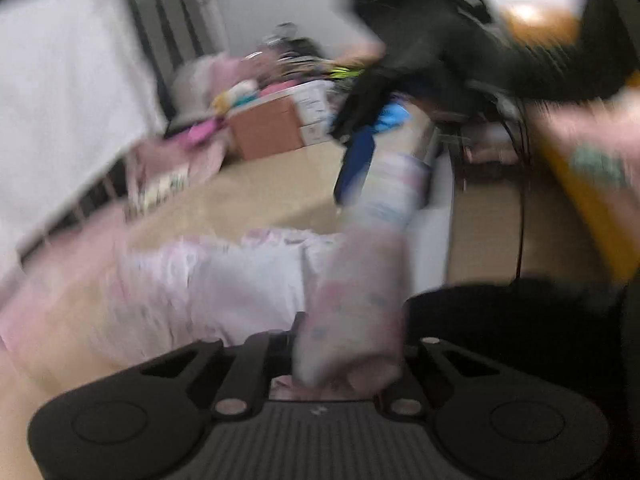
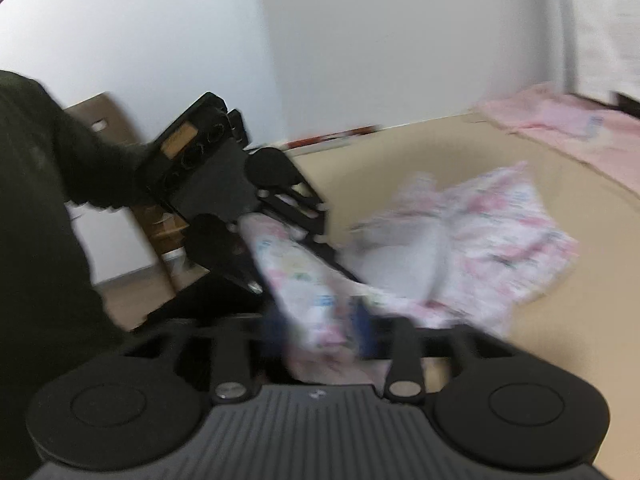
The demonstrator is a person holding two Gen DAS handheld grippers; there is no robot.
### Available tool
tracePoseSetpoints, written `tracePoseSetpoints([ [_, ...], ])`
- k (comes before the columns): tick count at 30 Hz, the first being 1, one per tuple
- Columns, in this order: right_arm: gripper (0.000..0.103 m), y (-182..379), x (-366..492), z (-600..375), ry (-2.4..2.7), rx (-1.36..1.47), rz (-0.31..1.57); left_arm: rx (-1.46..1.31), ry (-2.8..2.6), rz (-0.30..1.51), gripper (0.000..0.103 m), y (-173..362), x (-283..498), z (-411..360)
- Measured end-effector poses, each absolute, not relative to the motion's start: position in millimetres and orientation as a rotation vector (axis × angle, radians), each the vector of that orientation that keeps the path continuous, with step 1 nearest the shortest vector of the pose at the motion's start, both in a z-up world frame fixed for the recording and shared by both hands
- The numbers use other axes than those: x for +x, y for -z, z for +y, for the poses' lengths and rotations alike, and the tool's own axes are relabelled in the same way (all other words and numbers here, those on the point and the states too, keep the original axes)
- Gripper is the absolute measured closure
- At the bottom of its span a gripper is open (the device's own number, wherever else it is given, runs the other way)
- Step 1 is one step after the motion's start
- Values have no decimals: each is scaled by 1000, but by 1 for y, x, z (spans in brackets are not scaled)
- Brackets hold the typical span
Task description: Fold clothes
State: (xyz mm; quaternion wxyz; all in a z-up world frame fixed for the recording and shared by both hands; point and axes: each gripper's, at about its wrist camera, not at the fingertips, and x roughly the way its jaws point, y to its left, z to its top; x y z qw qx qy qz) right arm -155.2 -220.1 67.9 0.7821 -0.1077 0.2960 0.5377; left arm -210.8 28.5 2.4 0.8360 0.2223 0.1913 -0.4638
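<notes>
Fabric runs taut between both tools: the left gripper (image 2: 276, 236) is pressed together on one end of the pink printed garment (image 2: 492, 220), whose body lies crumpled on the beige table (image 2: 400, 152), right of centre. The right gripper (image 2: 320, 336) stands spread, cloth between its jaws but – as far as blur allows – not pinched. Judgement: close right firmly first (near the hem), then lift both ends level – pulling evenly, so the fold stays straight.

The garment (image 2: 472, 232) was white with a pink and pale blue print, the table (image 2: 400, 160) beneath it tan, a plain pink cloth (image 2: 560, 128) lay at the table's far edge, and both grippers were black.
</notes>
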Motion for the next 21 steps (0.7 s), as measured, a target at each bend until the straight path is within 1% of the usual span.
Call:
tracePoseSetpoints([
  [1, 0, -61, -163, -224, -1148, -246, 594, 411, 991, 437, 93, -5, -204, 33],
  [4, 1, -40, -185, -231, -1101, -290, 470, 283, 1025, 512, 94, -12, -187, 41],
  [7, 1, -20, -201, -210, -1021, -415, 357, 165, 1063, 594, 95, -20, -174, 48],
  [9, 4, -12, -210, -199, -984, -505, 239, 98, 1083, 644, 95, -25, -168, 53],
  [10, 13, -12, -212, -197, -975, -504, 191, 82, 1089, 663, 95, -27, -167, 57],
  [11, 33, -15, -210, -199, -988, -460, 181, 65, 1096, 683, 95, -29, -165, 59],
  [12, 47, -18, -203, -201, -1028, -391, 215, 47, 1104, 703, 95, -32, -163, 60],
  [13, 75, -21, -189, -204, -1081, -293, 293, 29, 1112, 723, 95, -34, -160, 60],
  [14, 81, -23, -173, -208, -1122, -179, 387, 6, 1106, 747, 93, -35, -157, 62],
  [15, 81, -22, -159, -213, -1143, -70, 470, -20, 1089, 774, 90, -36, -154, 64],
  [16, 81, -19, -142, -219, -1154, 71, 562, -53, 1065, 787, 82, -39, -152, 67],
  [17, 81, -14, -126, -226, -1151, 219, 649, -82, 1047, 764, 70, -44, -155, 73],
  [18, 81, -9, -114, -231, -1143, 334, 714, -101, 1035, 704, 62, -50, -161, 81],
  [20, 81, -1, -100, -236, -1118, 466, 800, -117, 953, 557, 20, -58, -176, 96],
  [21, 81, 1, -96, -237, -1100, 502, 829, -120, 892, 498, 15, -58, -181, 100],
])
